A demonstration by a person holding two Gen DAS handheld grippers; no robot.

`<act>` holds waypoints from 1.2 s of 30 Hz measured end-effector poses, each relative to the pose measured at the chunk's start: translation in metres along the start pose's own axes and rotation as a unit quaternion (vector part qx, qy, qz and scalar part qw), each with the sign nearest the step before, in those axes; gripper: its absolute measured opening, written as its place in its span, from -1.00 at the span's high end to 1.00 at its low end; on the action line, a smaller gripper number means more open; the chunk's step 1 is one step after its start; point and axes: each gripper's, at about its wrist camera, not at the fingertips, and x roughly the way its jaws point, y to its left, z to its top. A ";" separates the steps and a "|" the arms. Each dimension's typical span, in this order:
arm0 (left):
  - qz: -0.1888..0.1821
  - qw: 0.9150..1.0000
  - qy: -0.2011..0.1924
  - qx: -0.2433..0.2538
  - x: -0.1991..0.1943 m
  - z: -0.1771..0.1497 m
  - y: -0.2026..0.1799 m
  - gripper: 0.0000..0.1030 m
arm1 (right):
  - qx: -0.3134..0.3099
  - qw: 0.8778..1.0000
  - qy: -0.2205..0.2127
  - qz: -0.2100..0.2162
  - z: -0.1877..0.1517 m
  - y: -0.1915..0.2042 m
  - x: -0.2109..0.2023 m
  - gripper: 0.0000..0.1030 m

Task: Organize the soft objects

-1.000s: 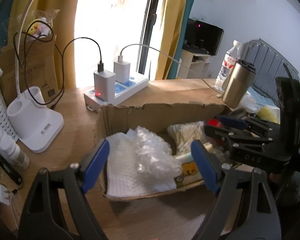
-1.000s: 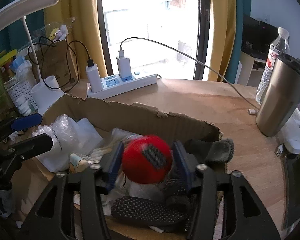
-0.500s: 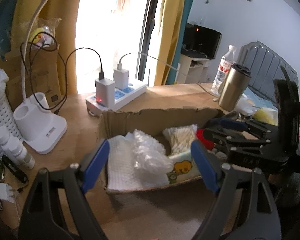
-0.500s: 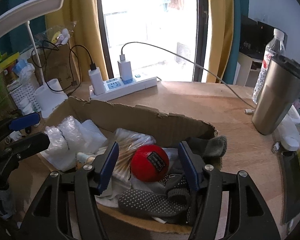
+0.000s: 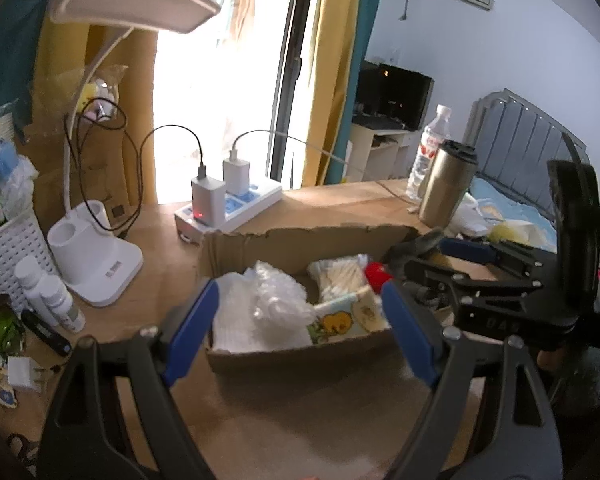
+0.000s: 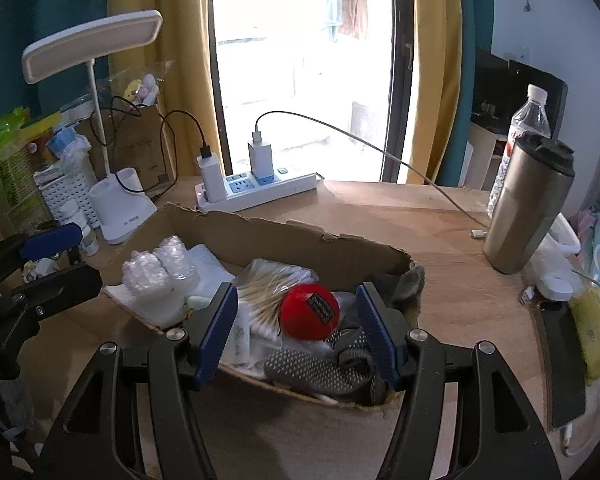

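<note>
A torn cardboard box (image 6: pixel 284 240) (image 5: pixel 300 240) sits on the wooden desk. In it lie a red soft ball (image 6: pixel 309 312), a bag of cotton swabs (image 6: pixel 268 284), bubble wrap (image 6: pixel 160 268) (image 5: pixel 276 296), a white cloth (image 5: pixel 236 328), grey dotted socks (image 6: pixel 316 364) and a tissue pack with a yellow duck (image 5: pixel 334 322). My right gripper (image 6: pixel 296 332) is open and empty, held just short of the ball. My left gripper (image 5: pixel 300 332) is open and empty at the box's near wall. The right gripper also shows in the left wrist view (image 5: pixel 460 264).
A white power strip (image 6: pixel 256 192) with two chargers lies behind the box. A desk lamp (image 6: pixel 120 204) and white basket (image 6: pixel 66 196) stand at left with small bottles (image 5: pixel 48 296). A steel tumbler (image 6: pixel 528 208) and water bottle (image 6: pixel 528 120) stand at right.
My right gripper opened, let the red ball drop into the box, and drew back. My left gripper also pulled back and up from the box.
</note>
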 end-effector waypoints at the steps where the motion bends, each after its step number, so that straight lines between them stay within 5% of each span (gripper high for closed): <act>1: 0.000 1.000 -0.002 0.001 -0.004 -0.001 -0.001 -0.65 | -0.001 1.000 -0.002 -0.001 -0.001 0.001 -0.004 -0.26; 36: -0.010 0.998 -0.065 0.023 -0.128 -0.041 -0.039 -0.65 | -0.026 0.996 -0.076 -0.030 -0.048 0.037 -0.136 -0.26</act>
